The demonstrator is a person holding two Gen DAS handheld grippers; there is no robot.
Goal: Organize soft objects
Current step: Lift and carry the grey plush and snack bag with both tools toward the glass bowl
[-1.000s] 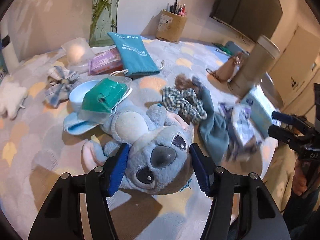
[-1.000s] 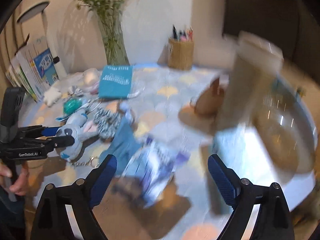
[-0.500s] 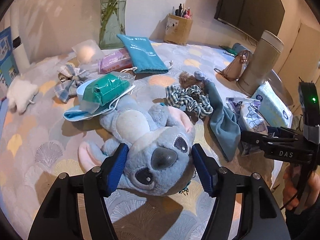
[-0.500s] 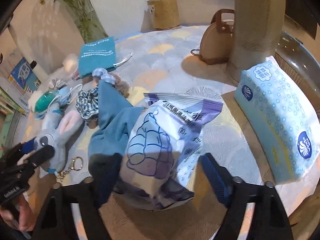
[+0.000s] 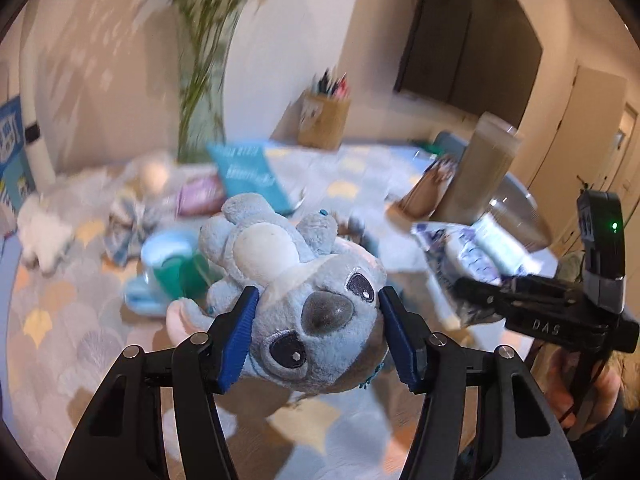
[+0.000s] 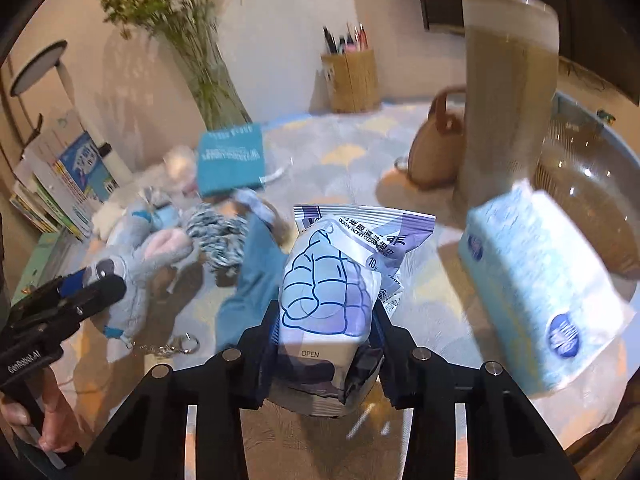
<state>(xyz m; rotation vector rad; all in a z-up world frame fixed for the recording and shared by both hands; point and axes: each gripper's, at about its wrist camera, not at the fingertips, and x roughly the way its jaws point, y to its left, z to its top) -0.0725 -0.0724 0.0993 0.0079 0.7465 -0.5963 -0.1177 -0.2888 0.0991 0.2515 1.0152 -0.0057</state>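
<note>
My left gripper (image 5: 318, 334) is shut on the head of a blue plush toy (image 5: 296, 280) and holds it lifted off the table; the toy also shows in the right wrist view (image 6: 132, 260). My right gripper (image 6: 326, 340) is shut on a white and purple wipes pack (image 6: 332, 280), raised a little above the table; the pack also shows in the left wrist view (image 5: 468, 252). A teal cloth (image 6: 252, 280), a checked scrunchie (image 6: 218, 240) and a teal pouch (image 6: 230, 164) lie on the patterned tablecloth (image 6: 352, 160).
A light blue tissue pack (image 6: 540, 300) lies at the right. A tall beige cylinder (image 6: 508, 92), a brown small bag (image 6: 436, 148), a pen holder (image 6: 352, 80) and a vase of stems (image 6: 212, 92) stand behind. Books (image 6: 60, 184) lean at the left.
My left gripper has closed on the plush toy's head and lifted it. My right gripper has closed on the wipes pack and raised it.
</note>
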